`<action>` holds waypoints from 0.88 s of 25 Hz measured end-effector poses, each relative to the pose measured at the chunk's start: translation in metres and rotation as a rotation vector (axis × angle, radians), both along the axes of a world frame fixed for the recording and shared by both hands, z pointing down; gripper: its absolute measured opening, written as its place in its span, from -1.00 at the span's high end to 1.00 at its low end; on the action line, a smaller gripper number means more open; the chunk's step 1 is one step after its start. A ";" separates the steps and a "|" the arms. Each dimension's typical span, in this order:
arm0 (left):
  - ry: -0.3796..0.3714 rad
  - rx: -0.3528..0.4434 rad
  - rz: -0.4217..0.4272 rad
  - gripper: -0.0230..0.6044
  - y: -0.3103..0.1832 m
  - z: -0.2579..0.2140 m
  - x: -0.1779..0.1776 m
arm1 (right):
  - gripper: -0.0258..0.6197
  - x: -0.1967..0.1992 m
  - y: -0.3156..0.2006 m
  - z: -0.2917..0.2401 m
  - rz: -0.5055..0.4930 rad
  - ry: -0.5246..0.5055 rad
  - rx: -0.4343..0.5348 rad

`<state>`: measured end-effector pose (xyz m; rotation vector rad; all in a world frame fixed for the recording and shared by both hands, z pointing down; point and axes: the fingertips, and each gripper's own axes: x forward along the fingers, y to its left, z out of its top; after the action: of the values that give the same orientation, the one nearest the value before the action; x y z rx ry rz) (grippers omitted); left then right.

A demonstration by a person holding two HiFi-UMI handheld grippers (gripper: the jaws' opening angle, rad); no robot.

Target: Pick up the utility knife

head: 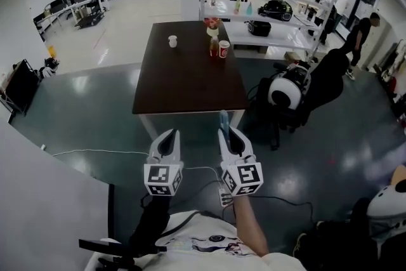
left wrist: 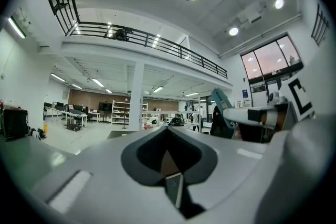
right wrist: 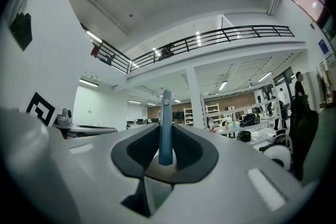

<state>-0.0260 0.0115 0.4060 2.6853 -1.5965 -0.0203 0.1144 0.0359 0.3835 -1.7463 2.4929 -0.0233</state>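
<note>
Tongs at right (head: 226, 132) clamp a slim blue utility knife (head: 223, 118) near the edge of the dark brown desk (head: 184, 79). Left tongs (head: 169, 135) are closed, empty.

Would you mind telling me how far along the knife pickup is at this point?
Done: the utility knife is clamped in the right tool, clear of the table. In hand: holding it in the air. Left: nothing visible; the left tool is shut, empty.
</note>
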 end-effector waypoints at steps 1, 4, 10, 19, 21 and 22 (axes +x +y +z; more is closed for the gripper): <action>0.000 0.001 0.004 0.94 -0.001 0.000 0.001 | 0.70 0.000 -0.001 0.001 0.002 0.002 -0.001; -0.001 0.002 0.012 0.94 -0.001 0.000 0.001 | 0.70 -0.002 -0.001 0.003 0.005 0.007 -0.006; -0.001 -0.005 -0.001 0.94 -0.003 0.002 -0.005 | 0.70 -0.005 -0.003 0.006 0.004 0.012 -0.017; -0.007 -0.026 0.005 0.94 -0.004 0.007 -0.009 | 0.70 -0.010 -0.004 0.010 -0.001 0.014 -0.027; -0.008 -0.029 0.008 0.94 -0.004 0.009 -0.006 | 0.70 -0.008 -0.004 0.011 -0.001 0.012 -0.028; -0.009 -0.031 0.009 0.94 -0.004 0.009 -0.006 | 0.70 -0.008 -0.004 0.011 -0.001 0.010 -0.028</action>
<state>-0.0319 0.0077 0.4152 2.6728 -1.5743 0.0159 0.1062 0.0315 0.3940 -1.7607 2.5122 -0.0494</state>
